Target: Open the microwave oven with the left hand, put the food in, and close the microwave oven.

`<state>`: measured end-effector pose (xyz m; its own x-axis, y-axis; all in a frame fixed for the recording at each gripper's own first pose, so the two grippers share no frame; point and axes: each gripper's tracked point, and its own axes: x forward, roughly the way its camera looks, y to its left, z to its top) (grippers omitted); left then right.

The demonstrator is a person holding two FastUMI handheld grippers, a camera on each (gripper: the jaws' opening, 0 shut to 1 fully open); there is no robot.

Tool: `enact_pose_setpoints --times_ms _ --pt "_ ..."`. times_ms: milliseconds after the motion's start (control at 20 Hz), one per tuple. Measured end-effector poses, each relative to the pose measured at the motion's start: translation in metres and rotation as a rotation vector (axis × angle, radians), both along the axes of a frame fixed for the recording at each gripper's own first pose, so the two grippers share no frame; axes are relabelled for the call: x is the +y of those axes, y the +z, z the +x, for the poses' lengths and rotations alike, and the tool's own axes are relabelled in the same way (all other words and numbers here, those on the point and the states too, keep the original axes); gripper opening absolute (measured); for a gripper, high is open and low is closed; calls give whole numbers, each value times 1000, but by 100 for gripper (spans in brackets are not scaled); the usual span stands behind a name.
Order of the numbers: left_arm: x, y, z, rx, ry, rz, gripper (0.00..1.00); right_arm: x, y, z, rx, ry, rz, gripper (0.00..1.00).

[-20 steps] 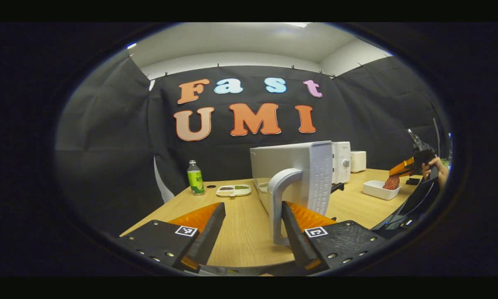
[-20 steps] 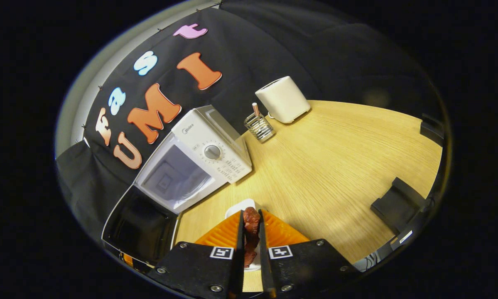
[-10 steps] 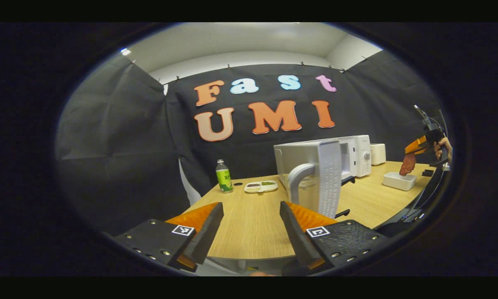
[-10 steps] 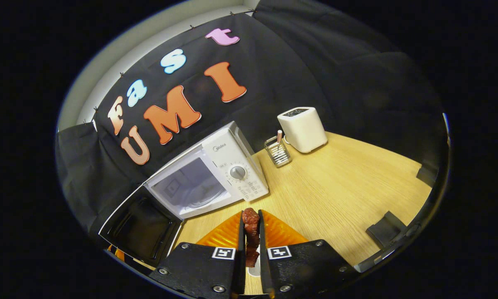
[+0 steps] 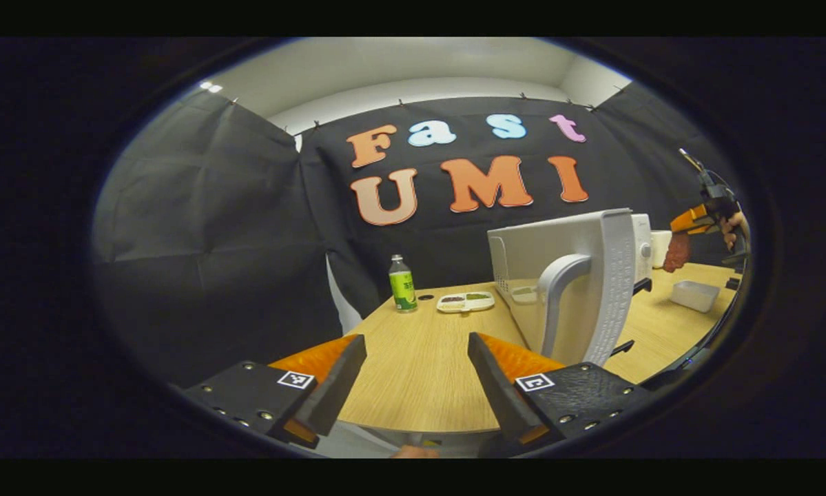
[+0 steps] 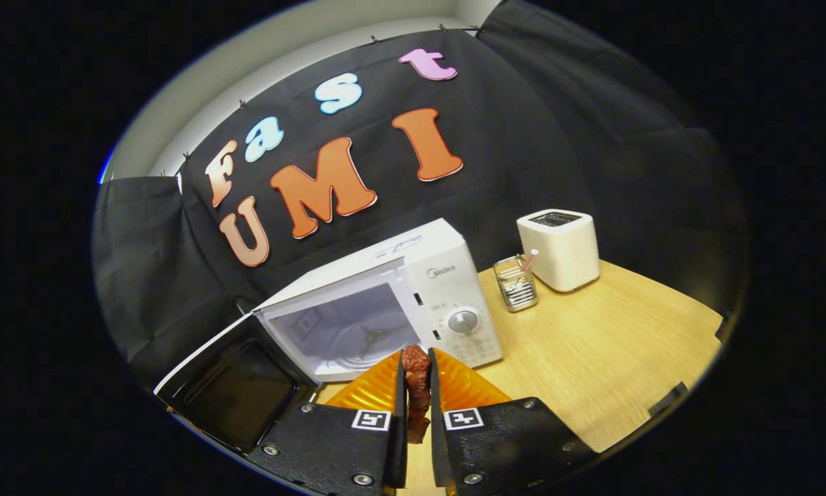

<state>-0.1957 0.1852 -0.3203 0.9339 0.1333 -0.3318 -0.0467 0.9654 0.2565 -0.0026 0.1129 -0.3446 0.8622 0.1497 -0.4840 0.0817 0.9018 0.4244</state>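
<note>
The white microwave [image 6: 447,289] stands on the wooden table with its door [image 6: 237,386] swung wide open and the pale cavity [image 6: 347,327] showing. My right gripper [image 6: 416,386] is shut on a reddish-brown piece of food [image 6: 416,375], held in the air just in front of the cavity. In the left gripper view the door's outer edge [image 5: 609,282] and its curved grey handle [image 5: 557,289] stand right of my left gripper [image 5: 413,375], which is open, holds nothing and is apart from the handle. Far right, the other gripper [image 5: 692,220] holds the food [image 5: 676,251].
A white toaster [image 6: 561,248] and a wire holder [image 6: 514,282] stand right of the microwave. A white dish [image 5: 694,295] lies on the table below the held food. A green bottle [image 5: 403,284] and a divided tray [image 5: 466,301] sit at the table's far side.
My left gripper has let go of the door handle and drawn back and left. My right gripper has lifted the food from the white dish and carried it towards the open cavity.
</note>
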Motion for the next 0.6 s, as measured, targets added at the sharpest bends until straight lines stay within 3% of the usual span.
enact_pose_setpoints --times_ms 400,450,500,600 --pt "20 -9 2 10 51 7 92 96 -14 73 -33 105 -25 14" --pt "22 -12 1 17 57 9 92 107 -19 79 -30 116 -22 19" --pt "25 -14 1 24 62 10 92 117 -22 87 -29 123 -19 14" --pt "31 -17 2 34 76 8 92 133 -33 101 -24 130 -24 14"
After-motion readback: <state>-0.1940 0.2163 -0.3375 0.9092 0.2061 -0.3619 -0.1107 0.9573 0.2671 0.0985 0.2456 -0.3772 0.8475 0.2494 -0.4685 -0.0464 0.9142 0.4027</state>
